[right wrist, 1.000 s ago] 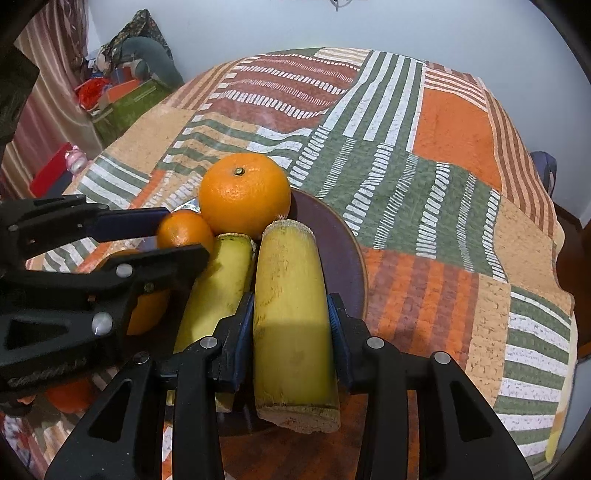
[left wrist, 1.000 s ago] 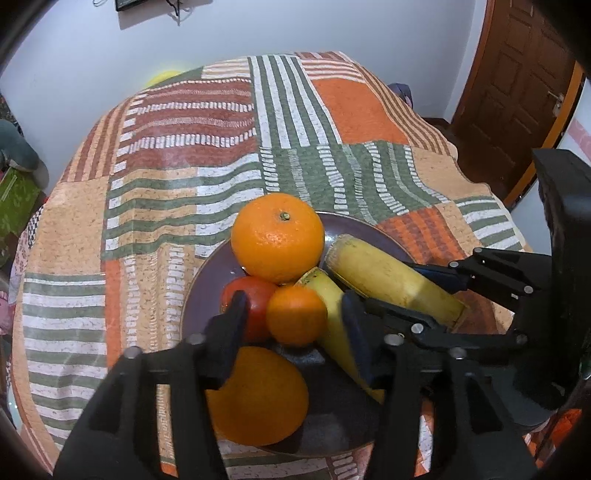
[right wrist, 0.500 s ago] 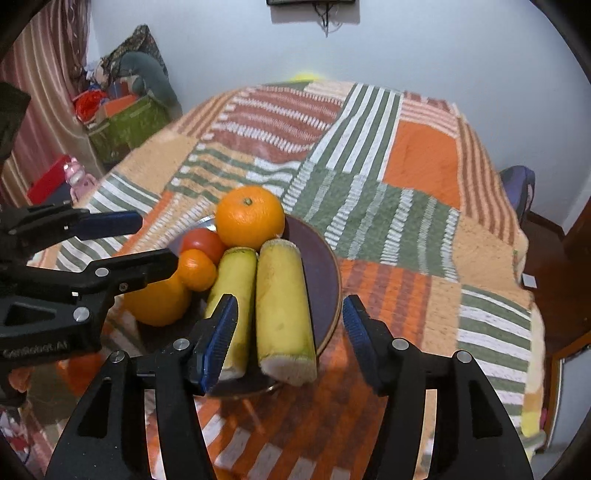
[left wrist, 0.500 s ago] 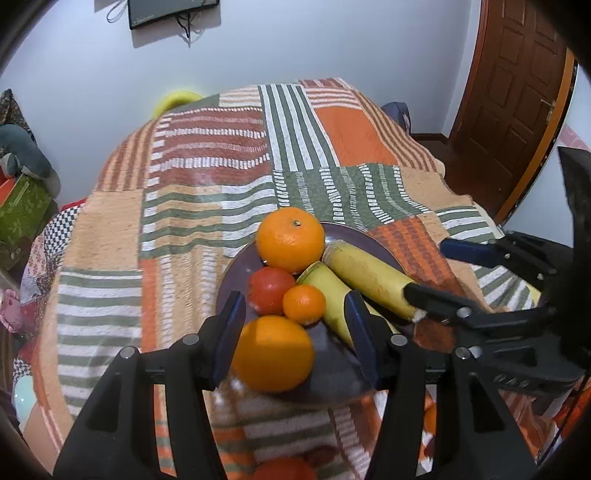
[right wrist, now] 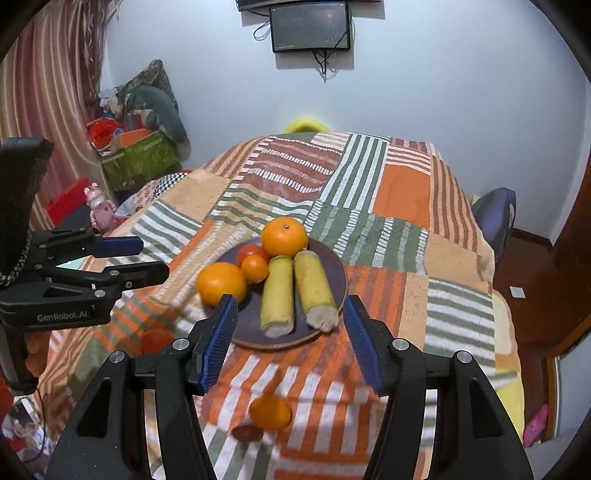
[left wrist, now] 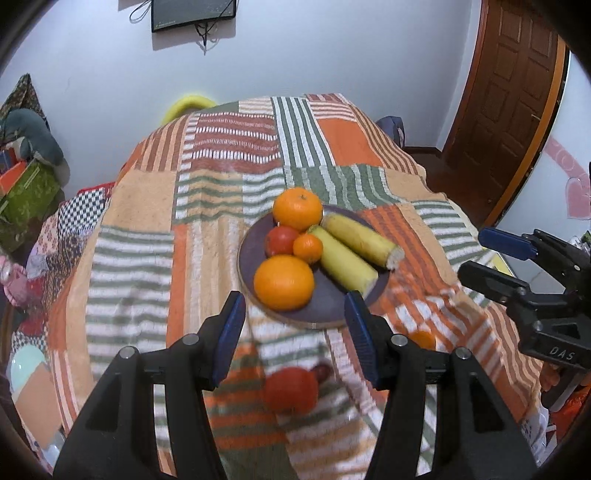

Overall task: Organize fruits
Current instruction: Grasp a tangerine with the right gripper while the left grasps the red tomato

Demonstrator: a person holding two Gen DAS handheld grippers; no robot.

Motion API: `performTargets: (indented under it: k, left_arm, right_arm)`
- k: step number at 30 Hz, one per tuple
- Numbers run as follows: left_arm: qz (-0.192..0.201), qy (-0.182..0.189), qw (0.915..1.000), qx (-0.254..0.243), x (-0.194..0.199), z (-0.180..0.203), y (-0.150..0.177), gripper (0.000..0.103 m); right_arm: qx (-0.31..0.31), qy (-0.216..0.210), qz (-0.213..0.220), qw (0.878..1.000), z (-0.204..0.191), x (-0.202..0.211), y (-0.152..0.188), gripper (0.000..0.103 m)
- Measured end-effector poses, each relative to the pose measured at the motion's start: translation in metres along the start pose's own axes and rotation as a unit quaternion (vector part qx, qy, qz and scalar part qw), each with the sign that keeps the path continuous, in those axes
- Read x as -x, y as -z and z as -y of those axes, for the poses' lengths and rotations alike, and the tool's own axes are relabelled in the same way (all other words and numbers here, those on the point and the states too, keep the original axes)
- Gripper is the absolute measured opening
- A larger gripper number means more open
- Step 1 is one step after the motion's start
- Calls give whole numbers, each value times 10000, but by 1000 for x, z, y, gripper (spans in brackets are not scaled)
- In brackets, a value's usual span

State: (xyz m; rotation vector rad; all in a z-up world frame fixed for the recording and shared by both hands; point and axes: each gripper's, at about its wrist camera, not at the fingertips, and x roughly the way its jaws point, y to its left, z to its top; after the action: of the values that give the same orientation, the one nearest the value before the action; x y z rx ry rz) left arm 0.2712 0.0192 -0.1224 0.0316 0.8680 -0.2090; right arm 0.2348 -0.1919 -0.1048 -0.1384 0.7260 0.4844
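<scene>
Lying beyond both tongs: patchwork worktop [left wrist: 140,206], purple plate [right wrist: 332,258] bearing fruit. Hanging spread, pinching nothing: left tongs [left wrist: 293,334], right tongs [right wrist: 290,338]. Waiting nearer, below them: loose tomato [left wrist: 291,389], small orange [right wrist: 269,412]. Descending squarely, closing gently advised.

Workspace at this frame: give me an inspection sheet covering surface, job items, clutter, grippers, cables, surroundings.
Surface: patchwork striped cloth over the table.
Job's things: round purple plate holds two large oranges, small orange, red tomato, two yellow cut bananas; loose small orange fruit and loose red fruit on cloth.
Clutter: nothing seen.
Grippers: left gripper open, empty; right gripper just opened, empty.
Cables: dangling under wall screen.
Surroundings: brown wooden door, green box.
</scene>
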Motion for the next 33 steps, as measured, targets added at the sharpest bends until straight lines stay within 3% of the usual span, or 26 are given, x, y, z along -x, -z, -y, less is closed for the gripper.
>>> performTargets:
  k: [12,22,33]
  left_arm:
    - [-564,136,9981,191,-14,-13,64,56]
    - [-818,299,9960,204,-43,-7,79,56]
    - [-729,240,9966,315,-55,-12,75,54]
  right_arm:
    - [-159,-53,-496,9986,-10,-8,49,57]
    - [-286,-172,-969,9947,-6,-36,72,56]
    - [-381,-358,-1168,9918,-2,-54,80,36]
